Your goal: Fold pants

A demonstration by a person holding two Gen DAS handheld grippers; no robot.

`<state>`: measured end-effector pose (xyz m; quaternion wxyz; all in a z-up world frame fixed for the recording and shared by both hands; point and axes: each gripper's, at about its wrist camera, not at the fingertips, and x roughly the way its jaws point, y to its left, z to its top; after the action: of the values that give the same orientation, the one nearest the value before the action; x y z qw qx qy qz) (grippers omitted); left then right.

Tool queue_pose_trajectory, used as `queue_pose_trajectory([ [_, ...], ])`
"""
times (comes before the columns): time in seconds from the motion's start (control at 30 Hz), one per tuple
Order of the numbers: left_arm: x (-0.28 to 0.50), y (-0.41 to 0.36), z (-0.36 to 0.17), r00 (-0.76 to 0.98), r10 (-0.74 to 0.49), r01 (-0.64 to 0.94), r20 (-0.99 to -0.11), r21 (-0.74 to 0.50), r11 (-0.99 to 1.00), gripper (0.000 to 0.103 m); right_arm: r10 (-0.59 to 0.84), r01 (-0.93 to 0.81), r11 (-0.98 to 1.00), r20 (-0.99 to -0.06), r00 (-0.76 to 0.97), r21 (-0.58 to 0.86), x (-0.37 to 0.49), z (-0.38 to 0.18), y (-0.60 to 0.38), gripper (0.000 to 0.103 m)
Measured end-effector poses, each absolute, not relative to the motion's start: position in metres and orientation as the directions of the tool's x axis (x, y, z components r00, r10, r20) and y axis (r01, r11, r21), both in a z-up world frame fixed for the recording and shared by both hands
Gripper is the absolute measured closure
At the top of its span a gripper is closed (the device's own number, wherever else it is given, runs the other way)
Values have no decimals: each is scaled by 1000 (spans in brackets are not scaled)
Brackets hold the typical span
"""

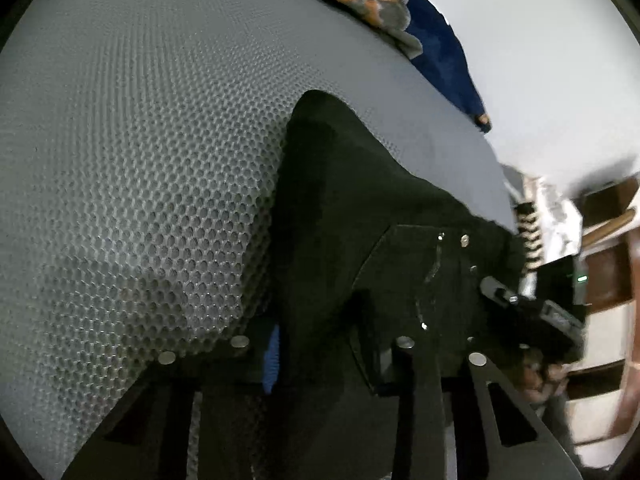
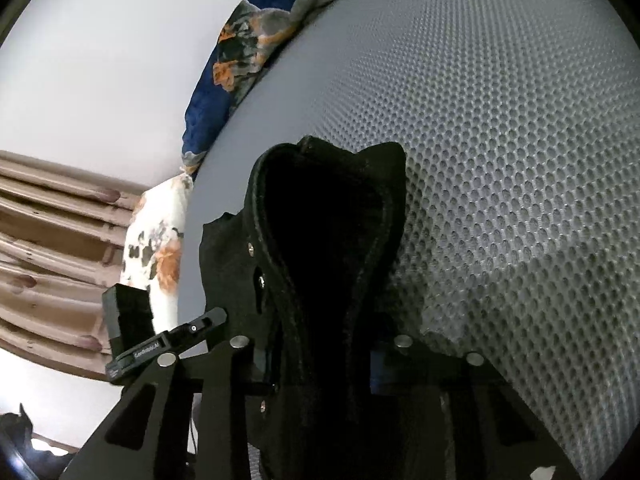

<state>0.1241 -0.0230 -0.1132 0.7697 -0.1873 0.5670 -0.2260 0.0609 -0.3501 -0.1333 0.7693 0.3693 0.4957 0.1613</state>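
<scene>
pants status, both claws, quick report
Left claw shut on black pants. Right claw shut on the waistband. Pants lifted off grey mesh mattress. Nothing blocking.

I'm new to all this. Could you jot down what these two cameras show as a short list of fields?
Garment: black pants, bunched and lifted at the near end
Surface: grey honeycomb-textured mat
Left gripper: closed on the pants fabric
Right gripper: closed on the pants fabric near the waistband
Background: floral cloth at the mat's far edge
Fold status: not yet folded flat
</scene>
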Motion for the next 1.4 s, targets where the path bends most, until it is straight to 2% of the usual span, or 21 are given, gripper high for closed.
queue_pose_trajectory([
  [0.1,120,-35,-103,285,-508,173,-813,-478,861,78,580,117,706,-665,471,699,60,-121,-344,78],
  [0.3,116,-35,-82,330,-486,209,-809,-440,874,85,566,109,720,-671,478,685,61,-104,-331,80],
  [0.53,120,-24,-55,389,-468,237,-793,-405,883,86,570,73,725,-656,494,685,78,-81,-317,81],
  [0.83,153,-17,-32,453,-394,243,-800,-314,918,86,592,39,725,-651,475,688,130,-78,-306,81],
  [1.4,224,-5,-48,462,-353,180,-814,-304,936,86,564,34,769,-702,434,639,198,-87,-292,81],
])
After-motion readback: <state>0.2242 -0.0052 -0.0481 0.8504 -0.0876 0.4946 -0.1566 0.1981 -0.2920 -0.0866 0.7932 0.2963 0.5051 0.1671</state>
